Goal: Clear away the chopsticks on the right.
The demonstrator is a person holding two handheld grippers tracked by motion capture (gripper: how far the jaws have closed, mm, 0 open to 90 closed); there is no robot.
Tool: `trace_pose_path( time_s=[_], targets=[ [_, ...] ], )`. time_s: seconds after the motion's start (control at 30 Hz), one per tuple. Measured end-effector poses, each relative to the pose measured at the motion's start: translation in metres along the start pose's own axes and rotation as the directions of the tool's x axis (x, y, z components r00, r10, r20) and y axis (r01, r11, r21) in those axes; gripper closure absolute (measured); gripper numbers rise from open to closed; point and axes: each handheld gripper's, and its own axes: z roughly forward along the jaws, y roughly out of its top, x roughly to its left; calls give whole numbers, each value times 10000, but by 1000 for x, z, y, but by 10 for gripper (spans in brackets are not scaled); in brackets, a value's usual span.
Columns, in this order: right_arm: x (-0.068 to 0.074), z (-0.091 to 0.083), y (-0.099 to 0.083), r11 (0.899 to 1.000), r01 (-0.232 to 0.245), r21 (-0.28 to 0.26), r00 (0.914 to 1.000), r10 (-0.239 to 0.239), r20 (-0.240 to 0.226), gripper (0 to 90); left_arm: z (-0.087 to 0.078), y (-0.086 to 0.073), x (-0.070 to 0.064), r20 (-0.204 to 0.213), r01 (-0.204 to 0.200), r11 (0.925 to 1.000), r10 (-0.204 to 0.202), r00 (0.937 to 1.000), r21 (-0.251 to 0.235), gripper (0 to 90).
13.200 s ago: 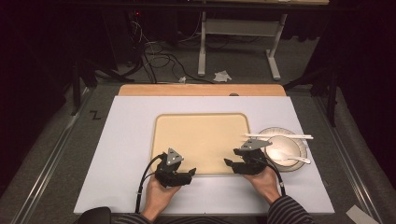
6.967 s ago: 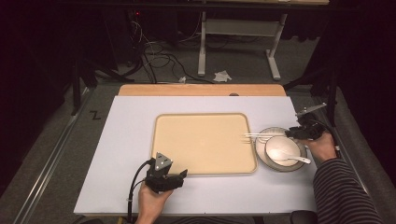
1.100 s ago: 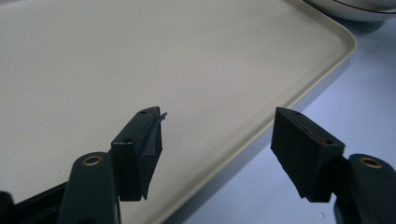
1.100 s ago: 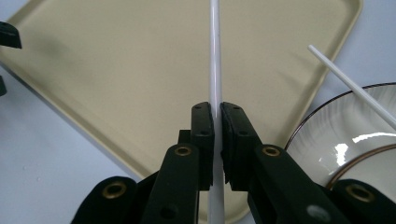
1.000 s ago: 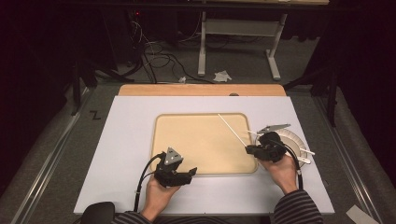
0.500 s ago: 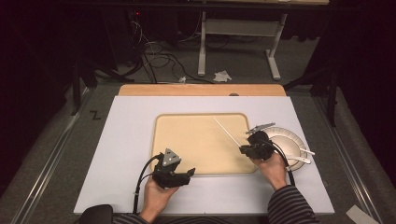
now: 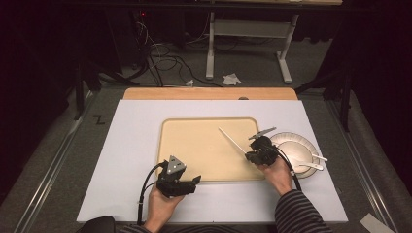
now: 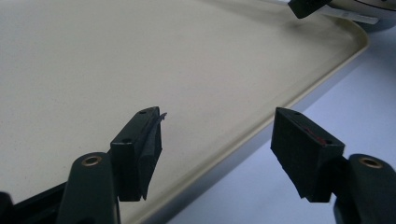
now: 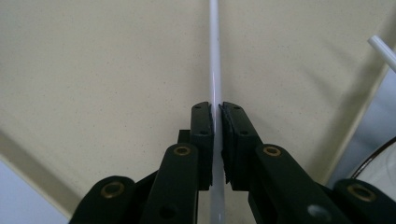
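Observation:
A thin white stick point(image 7: 232, 140) slants up and to the left over the beige tray point(image 7: 194, 141). My right gripper point(image 7: 249, 155) is shut on its lower end at the tray's right edge. The right gripper view has the stick point(image 9: 214, 65) running straight out from between the closed jaws of that gripper point(image 9: 215, 109), above the tray point(image 9: 93, 70). My left gripper point(image 7: 196, 180) is open at the tray's front edge. In its own view this gripper point(image 8: 217, 126) holds nothing and straddles the tray's rim point(image 8: 261, 135).
A white plate point(image 7: 307, 145) with a bowl and white utensils point(image 7: 311, 165) sits just right of the tray, behind my right hand. Another white stick point(image 9: 383, 50) crosses the corner of the right gripper view. The tray lies on a white board point(image 7: 131, 145).
My right gripper has carried the white stick left from the plate to over the tray's right side. The left gripper has barely moved.

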Motion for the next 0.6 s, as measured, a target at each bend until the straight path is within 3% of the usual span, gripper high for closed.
trace_pose_path(
  time_s=[0.23, 0.6],
  targets=[
    [1, 12, 3, 9995, -74, 304, 9999, 70, 126, 851, -2, -1, 2, -107, -93, 9999, 94, 9999, 60, 338],
    [6, 25, 8, 9968, 339, 718, 9988, -363, 330, 831, -6, -1, 4, -273, 2, 10000, -3, 9996, -13, 336]
  ],
)
